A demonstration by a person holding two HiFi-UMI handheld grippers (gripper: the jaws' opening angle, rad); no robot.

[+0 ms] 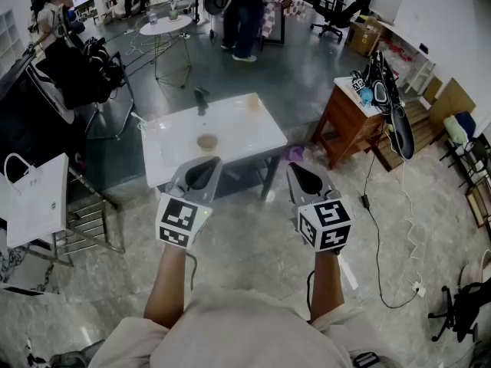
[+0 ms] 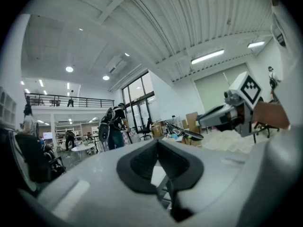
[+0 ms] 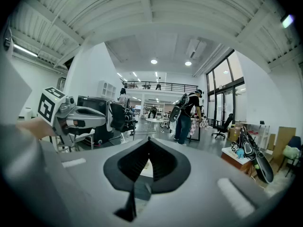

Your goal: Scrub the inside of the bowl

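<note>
Person stood a little back from a white table [image 1: 239, 133], a gripper in each hand, both held out in front over the pale floor, short of the near table edge. Left gripper [image 1: 202, 169] pointed level at the table; its jaws were clenched together with nothing between the dark pads. Right gripper [image 1: 301, 173] ran roughly parallel, tipped slightly down; its jaws were likewise pressed tight and empty. The two were apart, side by side, each one's marker cube showing in the other's gripper view.

Bowl [image 1: 207, 141], small and tan, sat upright on the table towards the near side, ahead of the left gripper and clear of both; neither tool touched it. A pale small object [image 1: 253, 103] lay near the far right corner; a dark object [image 1: 201, 98] stood at the far edge; what either was could not be told.

Surroundings: wooden side table [image 1: 345, 125] to the right, cluttered on top; white bag [image 1: 37, 198] at left beside a metal rack; round white table [image 1: 165, 26] and a standing person [image 1: 245, 14] further back in the open hall.
</note>
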